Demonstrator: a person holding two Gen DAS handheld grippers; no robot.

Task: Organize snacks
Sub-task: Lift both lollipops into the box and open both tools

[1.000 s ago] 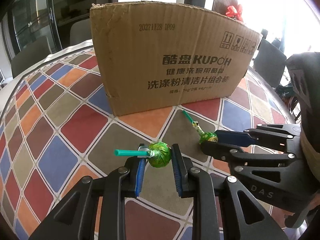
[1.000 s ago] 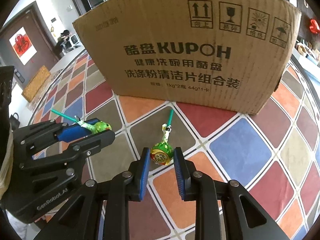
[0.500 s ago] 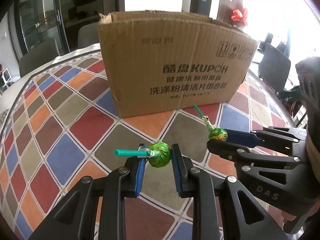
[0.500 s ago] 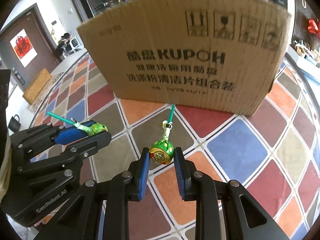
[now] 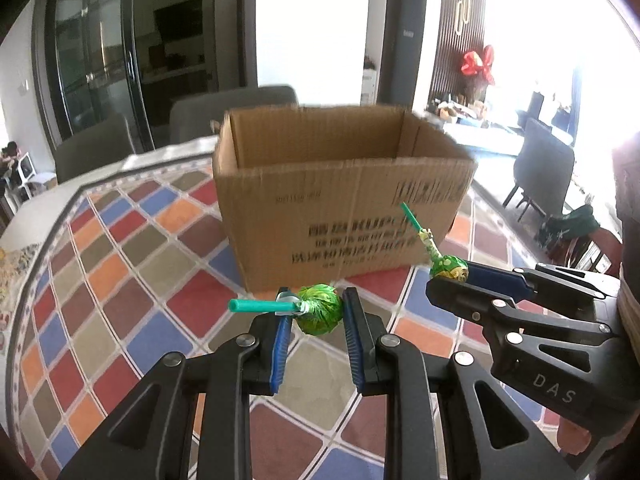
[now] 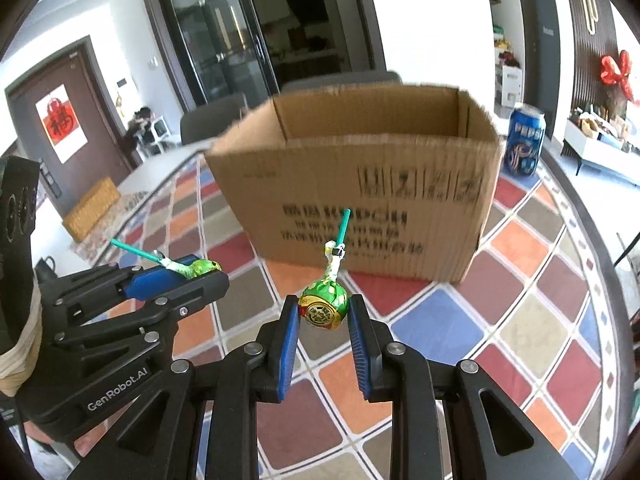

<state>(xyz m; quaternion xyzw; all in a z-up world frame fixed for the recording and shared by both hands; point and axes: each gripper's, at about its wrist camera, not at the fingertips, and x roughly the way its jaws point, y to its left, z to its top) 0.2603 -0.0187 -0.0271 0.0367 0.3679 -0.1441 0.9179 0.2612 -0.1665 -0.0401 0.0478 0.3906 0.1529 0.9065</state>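
Observation:
My left gripper [image 5: 316,318] is shut on a green-wrapped lollipop [image 5: 320,314] whose teal stick points left. My right gripper [image 6: 324,316] is shut on a second green lollipop [image 6: 324,310] with a gold label and its stick pointing up. Each gripper shows in the other's view, the right gripper [image 5: 452,276] at right and the left gripper [image 6: 204,272] at left. Both are held above the table in front of an open cardboard box [image 5: 344,208], which also shows in the right wrist view [image 6: 360,184]. What lies on its floor is hidden.
The box stands on a table with a colourful diamond-pattern cloth [image 5: 120,264]. A blue Pepsi can [image 6: 524,140] stands right of the box. Grey chairs [image 5: 232,108] stand behind the table.
Both grippers have risen with their lollipops, so the box's open top and inside walls now show. The grips have not changed.

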